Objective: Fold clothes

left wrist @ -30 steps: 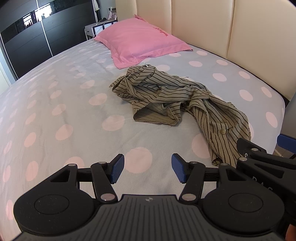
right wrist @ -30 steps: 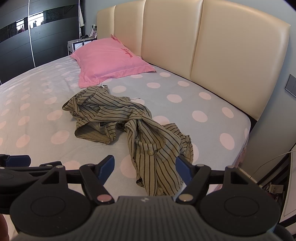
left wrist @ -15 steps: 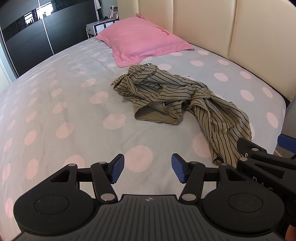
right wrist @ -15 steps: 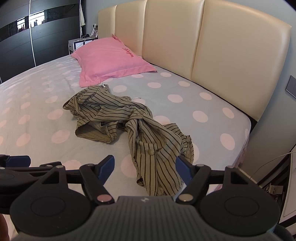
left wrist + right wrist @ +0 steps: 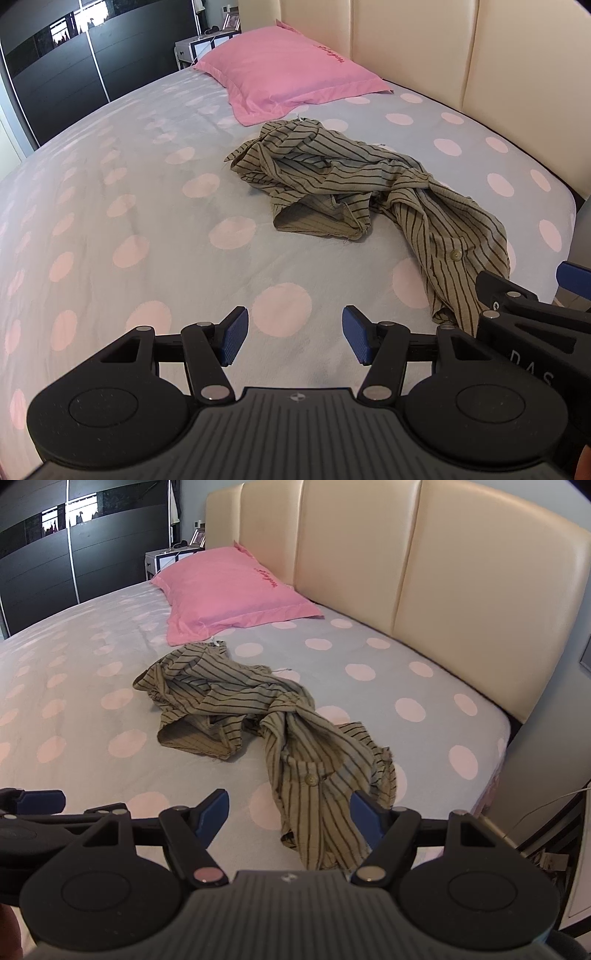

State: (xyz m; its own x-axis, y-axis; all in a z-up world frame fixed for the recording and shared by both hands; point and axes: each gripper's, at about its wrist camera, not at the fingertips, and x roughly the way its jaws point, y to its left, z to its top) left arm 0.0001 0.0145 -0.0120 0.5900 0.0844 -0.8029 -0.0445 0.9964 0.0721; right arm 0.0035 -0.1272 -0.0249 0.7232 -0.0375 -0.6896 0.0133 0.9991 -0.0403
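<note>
Where the bed [image 5: 147,206] shows its pale blue sheet with pink dots, a striped olive shirt [image 5: 354,192] lies crumpled and unfolded, bunched toward twelve o'clock and trailing a twisted length with one button toward four o'clock in the left wrist view. In the right wrist view the same shirt [image 5: 266,723] runs from eleven o'clock down to six o'clock, its lower end lying on the sheet just ahead of the right gripper [image 5: 290,812], whose blue pads stand wide apart and grasp nothing. The left gripper [image 5: 294,334] hovers over bare sheet, likewise spread wide and empty, clear of the cloth. A pink pillow [image 5: 288,70] rests at twelve o'clock beyond the shirt, just beside its far edge, against the cream padded headboard [image 5: 424,565].
</note>
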